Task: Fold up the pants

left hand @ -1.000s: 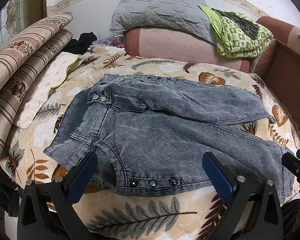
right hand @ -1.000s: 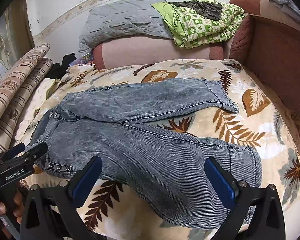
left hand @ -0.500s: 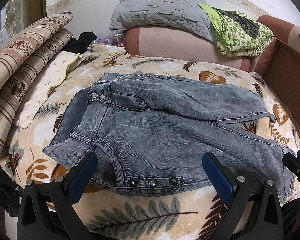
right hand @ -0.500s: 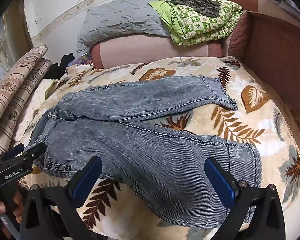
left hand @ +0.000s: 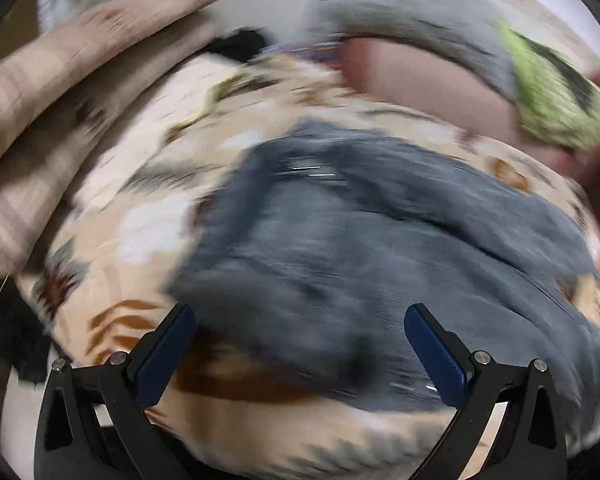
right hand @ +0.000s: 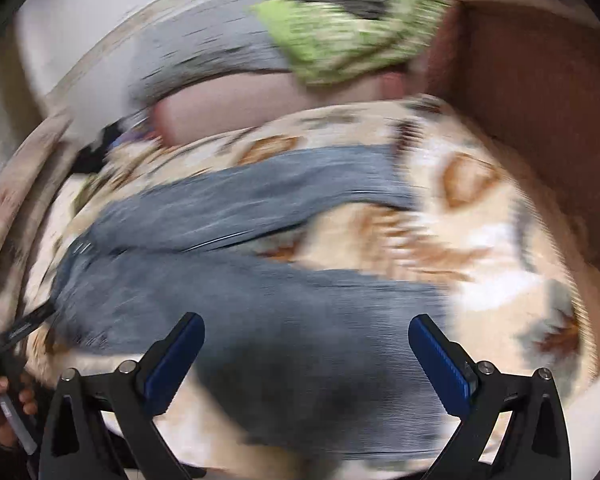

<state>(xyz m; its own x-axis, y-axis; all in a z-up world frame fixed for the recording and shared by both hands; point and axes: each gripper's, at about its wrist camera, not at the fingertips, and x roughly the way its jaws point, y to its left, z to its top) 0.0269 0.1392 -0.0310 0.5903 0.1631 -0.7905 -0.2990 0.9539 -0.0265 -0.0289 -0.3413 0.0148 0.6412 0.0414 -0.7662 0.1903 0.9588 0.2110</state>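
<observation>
Pants (left hand: 380, 248) of grey denim lie flat on a leaf-patterned blanket (left hand: 132, 240) covering a bed; both views are heavily motion-blurred, so fine detail cannot be read. In the left wrist view, the left gripper (left hand: 300, 348) is held low at the near edge of the bed, fingers pointing forward over the cloth, jaws spread wide and holding nothing. The waist end sits between and just ahead of the fingertips, and the legs run away toward the right. A striped cushion (left hand: 60, 92) lies along the left side, a grey pillow (left hand: 400, 16) at the far end. In the right wrist view, the right gripper (right hand: 306, 352) is held low in the same forward pose, jaws wide apart and empty, above the nearer leg. This view shows the long axis running left to right, waist at the left, the two legs splayed apart toward the right with blanket showing between them. It also shows the left gripper (right hand: 24, 328) at the waist end, a hand (right hand: 0, 412) gripping its handle, and a green cloth (right hand: 352, 28) on the pillow.
</observation>
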